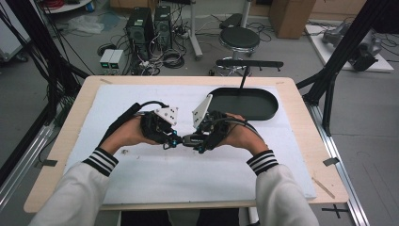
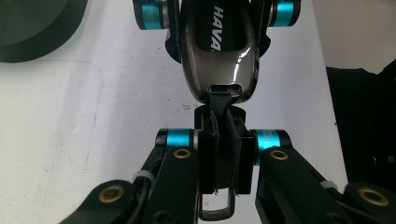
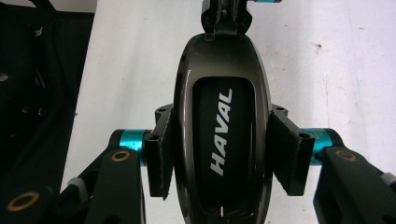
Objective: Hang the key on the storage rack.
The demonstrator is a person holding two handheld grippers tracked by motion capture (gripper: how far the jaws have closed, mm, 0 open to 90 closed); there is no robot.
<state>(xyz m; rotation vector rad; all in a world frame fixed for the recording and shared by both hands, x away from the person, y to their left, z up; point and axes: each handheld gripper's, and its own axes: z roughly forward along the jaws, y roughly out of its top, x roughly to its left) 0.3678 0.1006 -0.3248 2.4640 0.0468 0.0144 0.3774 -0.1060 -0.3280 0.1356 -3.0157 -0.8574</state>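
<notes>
So I'm holding a HAVAL car key fob (image 3: pixel 223 135) up over the white mat (image 1: pixel 141 174), right in the middle of the table (image 1: pixel 70 122), with both grippers meeting nose to nose. My right gripper (image 3: pixel 224 154) is clamping the fob's wide body across its 2 long sides, pads pressing flat on the glossy dark shell, so those jaws are sitting fairly wide but fully tight on it. My left gripper (image 2: pixel 223 158) is pinching the black strap tab (image 2: pixel 220 140) that's sticking out of the fob's narrow end, jaws squeezed nearly together with just that tab between them. There's a small metal loop (image 2: pixel 215 207) hanging at the strap's near end, right by my left jaws. In the high view the fob is lying roughly level between the 2 hands. The dark oval tray (image 1: pixel 263 110) is sitting behind my right hand (image 1: pixel 242 134), well apart from the fob.
</notes>
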